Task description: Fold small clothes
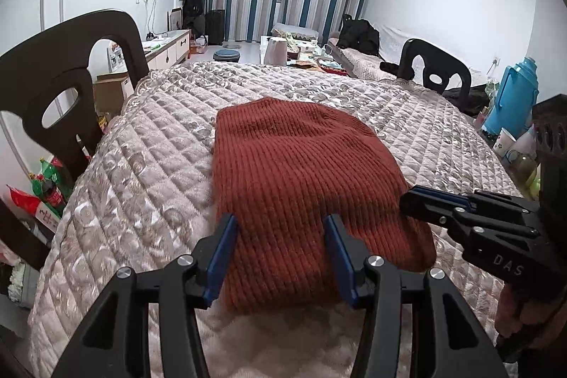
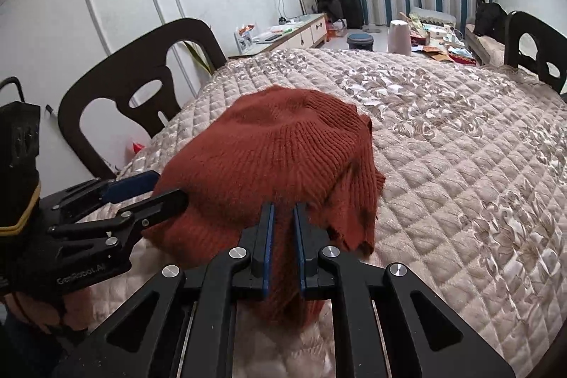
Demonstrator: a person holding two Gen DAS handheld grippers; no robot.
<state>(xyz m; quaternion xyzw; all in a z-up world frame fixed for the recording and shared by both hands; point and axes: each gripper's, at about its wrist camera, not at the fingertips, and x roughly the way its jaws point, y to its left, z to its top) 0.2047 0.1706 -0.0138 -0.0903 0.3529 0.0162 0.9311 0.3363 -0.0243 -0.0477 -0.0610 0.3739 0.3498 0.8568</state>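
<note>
Left wrist view: we see the rust-red knitted garment (image 1: 301,179) lying on the quilted surface (image 1: 149,165), its near edge bunched thick between the two blue pads of the left gripper (image 1: 281,232). The fingers (image 1: 223,254) stand about half spread, yet the folded edge fills the gap, so we read this as a clasp on a thick wad of knit and not a slack hold. The right gripper (image 1: 411,201) comes in from the right at the garment's near right edge, fingers drawn almost together; from here we cannot see what they pinch. Both holds sit along one hem, which we judge suits lifting that edge and carrying it over the far half. Containers at the far right: a blue thermos flask (image 1: 514,94) with cups (image 1: 503,140) beside it, contents not visible. Right wrist view: the right gripper (image 2: 283,211) has its fingers (image 2: 265,250) clenched on a narrow pleat of the knitted garment (image 2: 276,147), which humps up off the quilted surface (image 2: 460,165), one loose flap hanging to the right. The left gripper (image 2: 166,190) bites the garment's left edge, a gloved hand (image 2: 39,303) behind it. Far back stand a dark round bin (image 2: 359,42), lidded, and a pale jug (image 2: 399,38); what they hold we cannot tell.
</note>
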